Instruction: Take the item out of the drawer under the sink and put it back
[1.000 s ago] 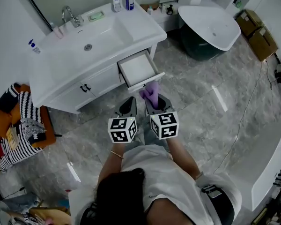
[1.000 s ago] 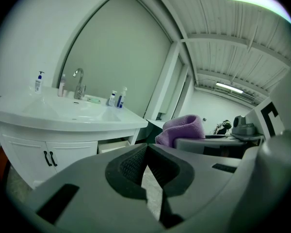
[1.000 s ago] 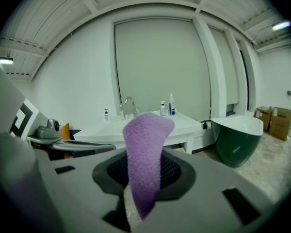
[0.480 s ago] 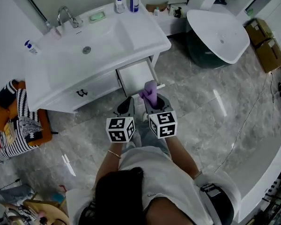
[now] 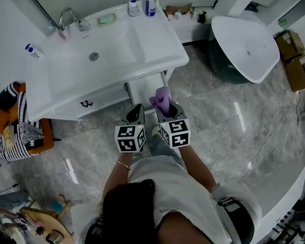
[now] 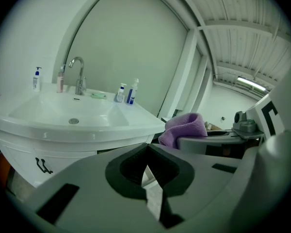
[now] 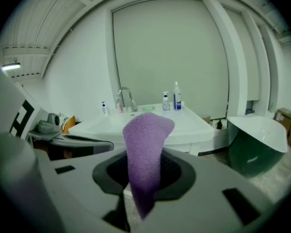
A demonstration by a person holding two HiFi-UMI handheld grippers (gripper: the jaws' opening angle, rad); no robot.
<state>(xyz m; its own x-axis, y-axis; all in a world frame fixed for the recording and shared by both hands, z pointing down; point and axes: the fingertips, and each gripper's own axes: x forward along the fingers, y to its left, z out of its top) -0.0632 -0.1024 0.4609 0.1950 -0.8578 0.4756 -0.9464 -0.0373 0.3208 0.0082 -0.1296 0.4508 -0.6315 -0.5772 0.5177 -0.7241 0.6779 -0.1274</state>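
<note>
While the big white sink (image 5: 107, 50) stands ahead, the drawer (image 5: 144, 89) under it sits open. The right hand-held gripper (image 5: 165, 108) squeezes the purple cloth (image 5: 161, 96), held up just by the drawer. The left hand-held gripper (image 5: 138, 109) is closed on nothing. It looks like putting-back time: reach over the drawer and let go.
</note>
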